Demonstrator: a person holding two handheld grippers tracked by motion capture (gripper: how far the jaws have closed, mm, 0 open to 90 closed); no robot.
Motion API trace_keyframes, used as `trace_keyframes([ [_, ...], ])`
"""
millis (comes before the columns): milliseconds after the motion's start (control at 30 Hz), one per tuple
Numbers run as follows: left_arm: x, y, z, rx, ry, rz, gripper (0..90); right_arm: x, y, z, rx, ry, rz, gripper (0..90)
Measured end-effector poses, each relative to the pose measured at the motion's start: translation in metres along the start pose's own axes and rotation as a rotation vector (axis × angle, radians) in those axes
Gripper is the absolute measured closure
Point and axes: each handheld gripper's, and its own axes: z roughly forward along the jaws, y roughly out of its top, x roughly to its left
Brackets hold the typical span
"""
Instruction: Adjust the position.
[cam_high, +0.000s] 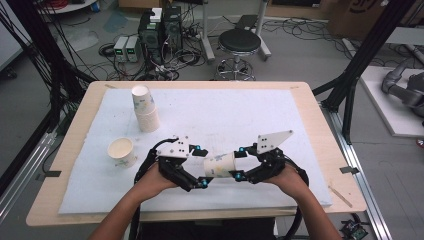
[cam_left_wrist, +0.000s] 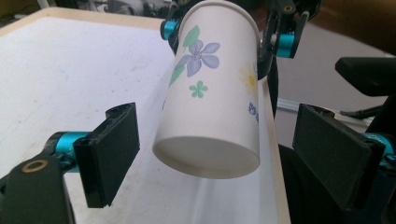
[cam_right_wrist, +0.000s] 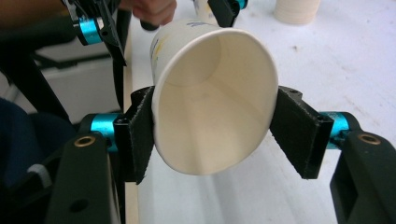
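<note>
Two claws: both hover low over the near middle of the counter, tips facing each other across one cup.
Counter (cam_high: 310, 107): pale wood, covered by a white mat (cam_high: 235, 115).
Stack (cam_high: 144, 108): paper cups nested upside down, at the mat's far left.
Spare cup (cam_high: 121, 152): upright, mouth up, near the mat's left edge, well apart from the claws.
Held cup (cam_high: 220, 165): flower-printed paper cup, lying on its side in the air between the two claws, base toward the left claw, mouth toward the right.
Right claw (cam_right_wrist: 212, 133): clamped on the held cup just behind its rim, one pad pressing each side, the mouth squeezed slightly oval.
Left claw (cam_left_wrist: 224, 149): jaws spread wide, one on each side of the cup's base with a clear gap on both sides; pads not touching it.
Hands: one grips each claw from the near edge of the counter.
</note>
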Motion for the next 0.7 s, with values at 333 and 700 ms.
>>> trace_keyframes([
  [333, 0.000, 0.002, 0.010, 0.106, 0.002, 0.044, 15.1, 0.003, 0.021, 0.008, 0.173, -0.023, -0.069, 34.9],
  [700, 0.000, 0.006, 0.016, 0.169, 0.007, 0.059, 15.8, 0.006, 0.040, 0.017, 0.318, -0.047, -0.126, 35.0],
])
